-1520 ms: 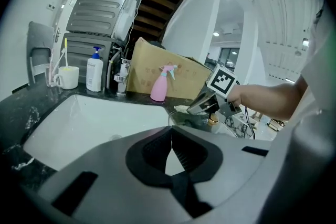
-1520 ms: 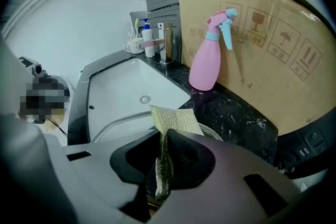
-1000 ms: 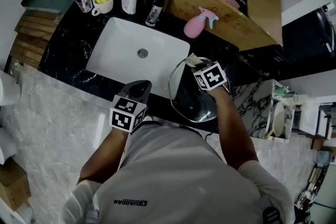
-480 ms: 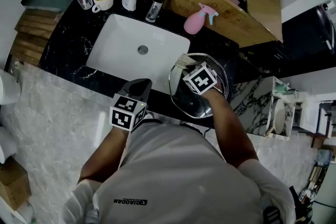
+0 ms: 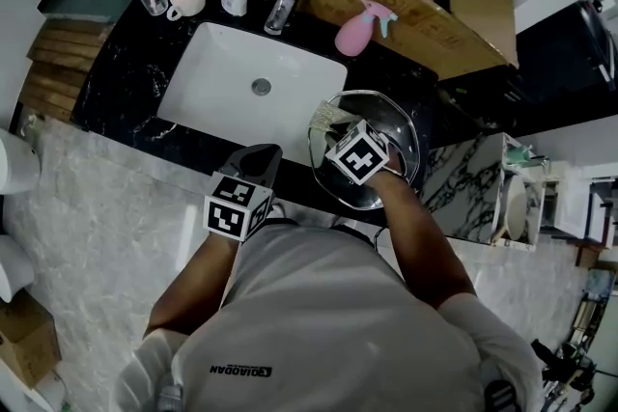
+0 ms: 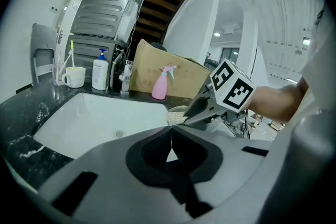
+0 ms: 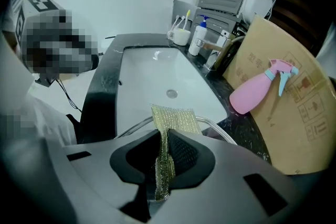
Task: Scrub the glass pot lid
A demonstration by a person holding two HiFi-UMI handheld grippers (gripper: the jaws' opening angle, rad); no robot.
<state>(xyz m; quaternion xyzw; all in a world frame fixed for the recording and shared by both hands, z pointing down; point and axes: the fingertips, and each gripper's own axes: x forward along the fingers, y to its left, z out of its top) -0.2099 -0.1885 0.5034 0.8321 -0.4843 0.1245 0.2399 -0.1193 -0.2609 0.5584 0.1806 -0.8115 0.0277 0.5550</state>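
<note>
My right gripper [image 7: 164, 139] pinches the scrub pad [image 7: 173, 117] on the glass pot lid [image 5: 388, 124], my left gripper [image 6: 170, 136] is closed on nothing, and the scrubbing looks partway done.

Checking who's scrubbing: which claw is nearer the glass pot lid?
Right. The right claw, shut on the scouring pad, is over the sink-side rim of the glass pot lid. The left claw, shut and empty, sits before the sink, left of the lid.

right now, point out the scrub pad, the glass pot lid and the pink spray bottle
scrub pad [image 7: 173, 119], right gripper view, flat free end
glass pot lid [image 5: 398, 132], head view, bare right side
pink spray bottle [image 7: 255, 94], right gripper view, its body
</note>
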